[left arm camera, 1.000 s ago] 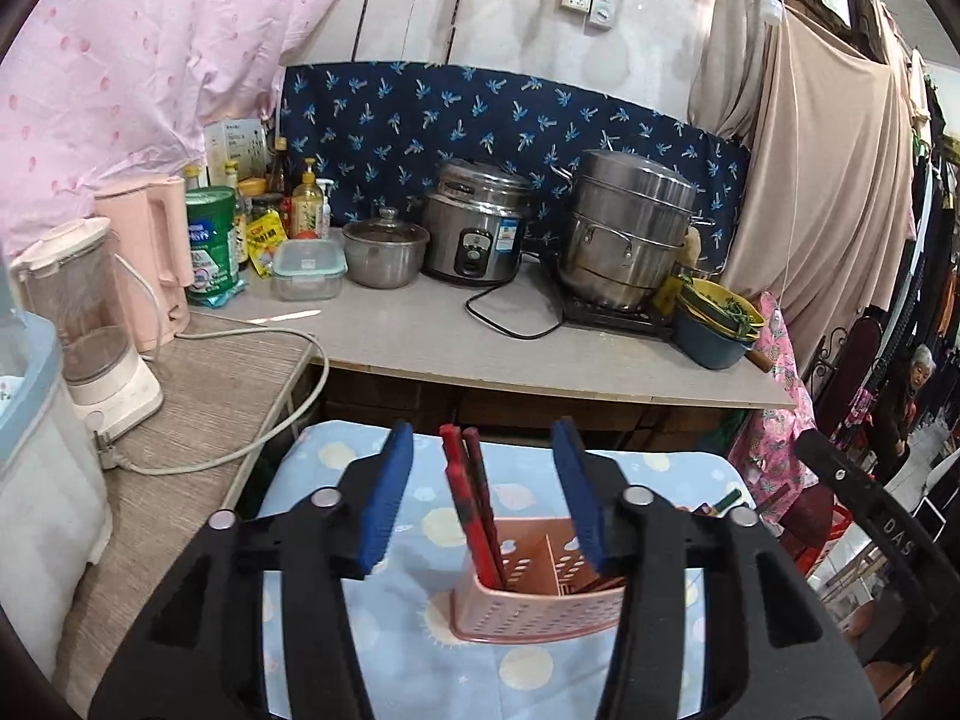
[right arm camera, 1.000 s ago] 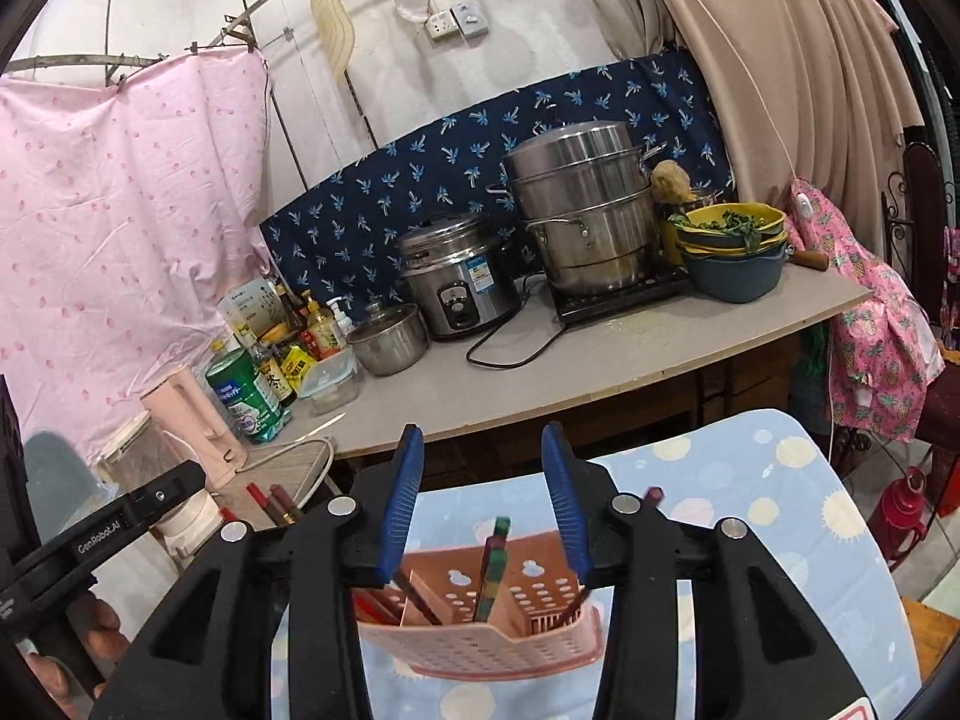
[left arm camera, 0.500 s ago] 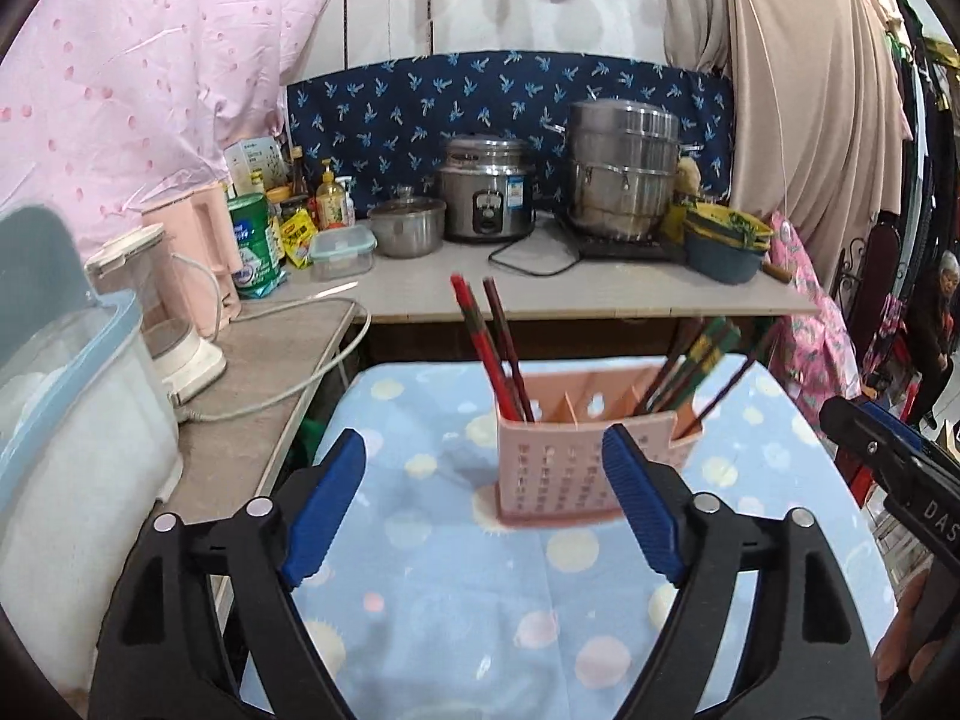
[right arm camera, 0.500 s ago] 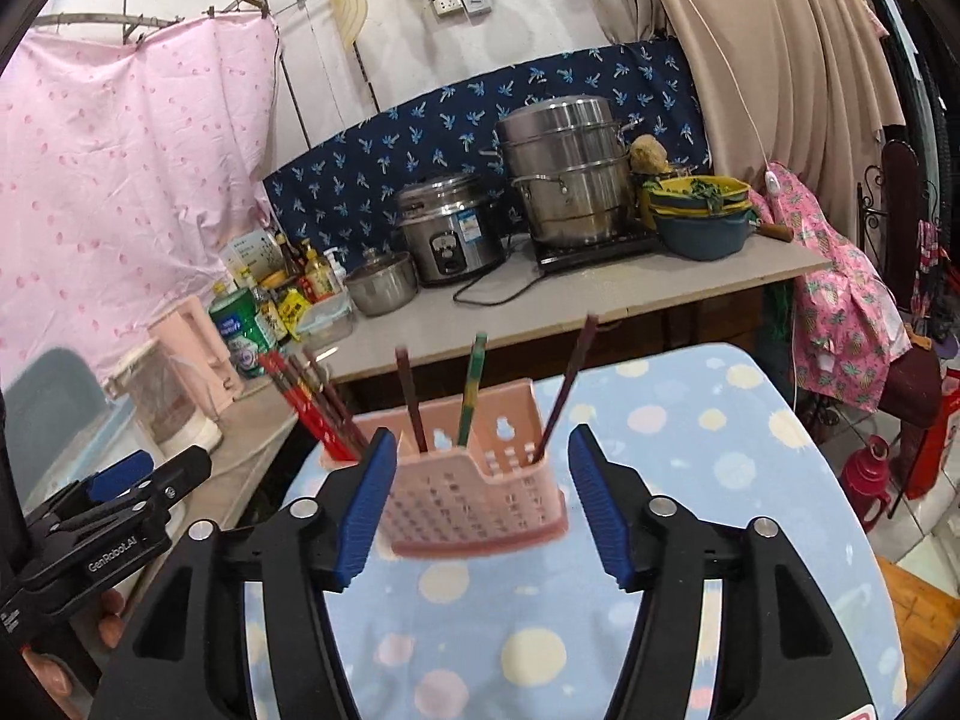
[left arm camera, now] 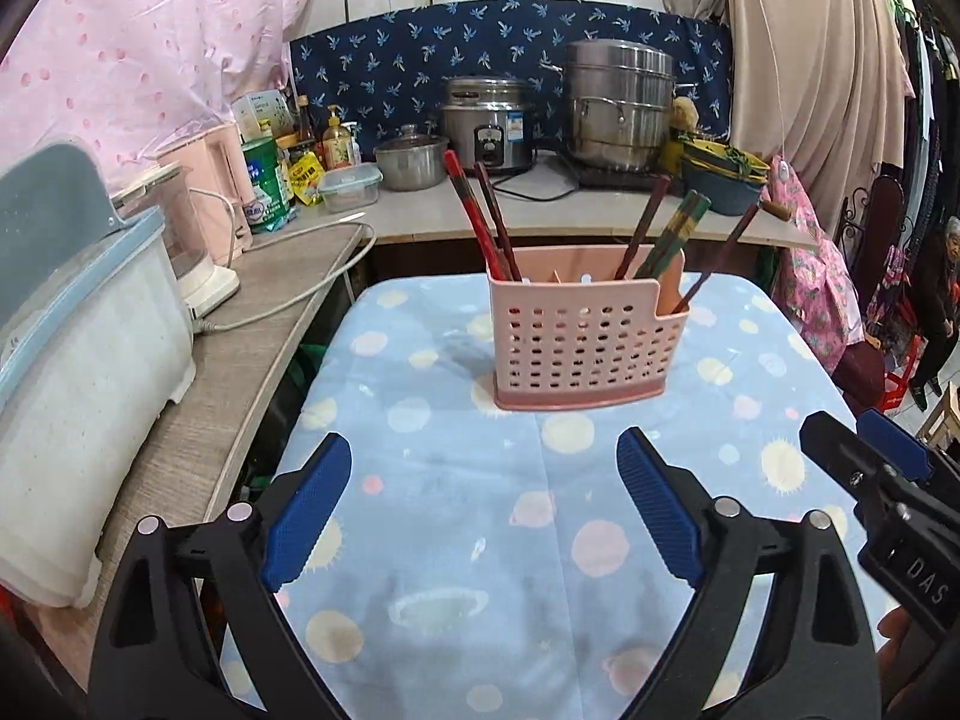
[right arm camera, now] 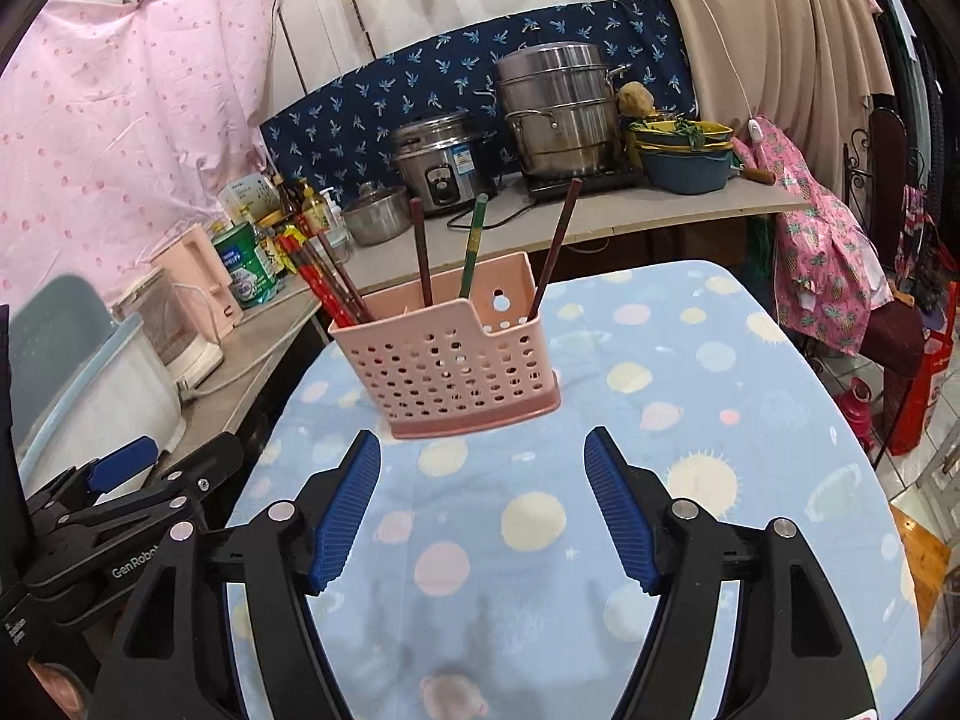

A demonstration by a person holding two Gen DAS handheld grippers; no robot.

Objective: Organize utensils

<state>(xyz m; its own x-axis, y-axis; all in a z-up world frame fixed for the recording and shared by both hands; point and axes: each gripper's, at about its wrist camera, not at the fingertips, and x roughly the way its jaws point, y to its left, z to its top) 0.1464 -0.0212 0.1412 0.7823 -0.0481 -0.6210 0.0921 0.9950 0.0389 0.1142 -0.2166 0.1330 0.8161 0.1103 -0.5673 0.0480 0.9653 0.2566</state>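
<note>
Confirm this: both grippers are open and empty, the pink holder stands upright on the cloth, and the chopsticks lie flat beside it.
One part is wrong. The chopsticks stand in the holder, not beside it, as the left wrist view shows. The left gripper and right gripper are open and empty, and the holder stands upright on the cloth.

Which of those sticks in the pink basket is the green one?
In the right wrist view it is the middle chopstick of the three standing apart in the pink basket. The others are dark brown, and the bunch leaning left is red.
</note>
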